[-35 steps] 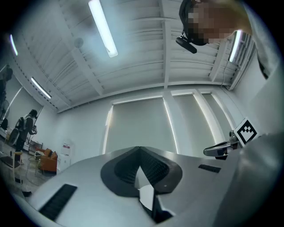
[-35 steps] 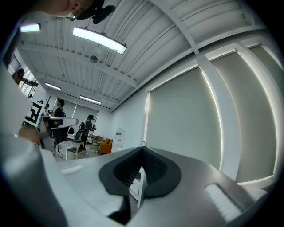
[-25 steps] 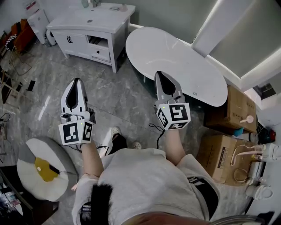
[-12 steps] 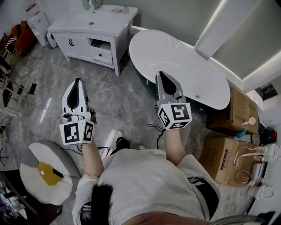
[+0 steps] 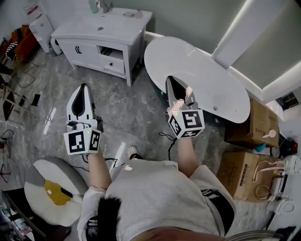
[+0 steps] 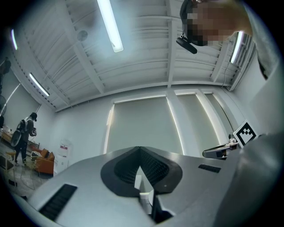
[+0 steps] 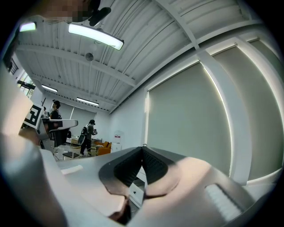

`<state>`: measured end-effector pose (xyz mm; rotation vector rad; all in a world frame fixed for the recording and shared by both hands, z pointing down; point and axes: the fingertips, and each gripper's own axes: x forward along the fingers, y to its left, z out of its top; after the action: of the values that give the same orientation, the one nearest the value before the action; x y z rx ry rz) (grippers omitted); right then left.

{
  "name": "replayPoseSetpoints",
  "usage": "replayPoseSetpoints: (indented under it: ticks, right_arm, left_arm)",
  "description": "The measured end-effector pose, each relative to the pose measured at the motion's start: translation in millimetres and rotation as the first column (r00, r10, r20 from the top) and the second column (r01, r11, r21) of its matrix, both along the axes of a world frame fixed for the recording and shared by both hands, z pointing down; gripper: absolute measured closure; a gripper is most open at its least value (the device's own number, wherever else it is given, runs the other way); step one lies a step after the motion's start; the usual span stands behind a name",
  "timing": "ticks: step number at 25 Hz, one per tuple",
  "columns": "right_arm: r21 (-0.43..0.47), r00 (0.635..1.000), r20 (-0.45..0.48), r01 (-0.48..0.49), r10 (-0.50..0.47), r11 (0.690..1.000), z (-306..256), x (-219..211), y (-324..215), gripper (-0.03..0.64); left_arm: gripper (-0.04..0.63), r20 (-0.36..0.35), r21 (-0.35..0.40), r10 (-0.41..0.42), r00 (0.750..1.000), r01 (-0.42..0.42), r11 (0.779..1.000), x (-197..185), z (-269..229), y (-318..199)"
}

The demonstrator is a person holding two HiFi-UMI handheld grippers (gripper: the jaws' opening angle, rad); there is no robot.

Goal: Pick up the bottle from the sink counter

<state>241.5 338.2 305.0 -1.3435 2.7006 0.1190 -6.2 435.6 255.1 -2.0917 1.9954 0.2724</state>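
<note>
Below, grey marbled floor tiles (image 5: 131,108) spread across the room. At far left a white sink worktop (image 5: 122,23) carries a pale green bottle (image 5: 94,5), cut by the top edge. The left claw (image 5: 83,87) is clenched on nothing. The right claw (image 5: 170,80), over a white bathtub (image 5: 211,80), is clenched likewise. Print on the cardboard boxes (image 5: 254,122) is too small to read.

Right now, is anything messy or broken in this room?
Nothing looks spilled or broken. The sink counter looks tidy, with the bottle near its back edge. The only clutter that stands out is the loose hoses lying on the cardboard boxes at the right.
</note>
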Motion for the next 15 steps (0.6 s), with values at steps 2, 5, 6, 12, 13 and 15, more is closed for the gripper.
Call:
replayPoseSetpoints:
  ticks: [2,5,6,12,13,15]
  right_arm:
    - [0.001,1.000,0.002,-0.002,0.002,1.000,1,-11,-9,0.606]
    - [-0.001,1.000,0.011,-0.008,0.008,1.000,1,-27,-22,0.606]
    - [0.000,1.000,0.010,-0.010,0.010,1.000,1,-32,-27,0.606]
    - [0.002,0.999,0.021,-0.033,0.033,0.999,-1,-55,-48,0.606]
    - [0.004,0.999,0.022,-0.036,0.036,0.999,-2,-58,-50,0.606]
    - [0.010,0.999,0.016,-0.040,0.040,0.999,-3,-64,-54,0.606]
  left_arm:
    - [0.589,-0.001,0.003,0.004,1.000,-0.004,1.000,-10,0,-10]
    - [0.589,0.001,0.007,0.013,1.000,-0.013,1.000,-25,-1,-24]
    - [0.589,0.002,0.007,0.015,1.000,-0.015,1.000,-31,-1,-29]
    - [0.589,0.010,0.005,0.039,0.999,-0.039,0.999,-55,-1,-54]
    - [0.589,0.012,0.005,0.042,0.999,-0.042,0.999,-59,-1,-57]
    - [0.589,0.010,0.003,0.046,0.999,-0.046,0.999,-66,0,-62]
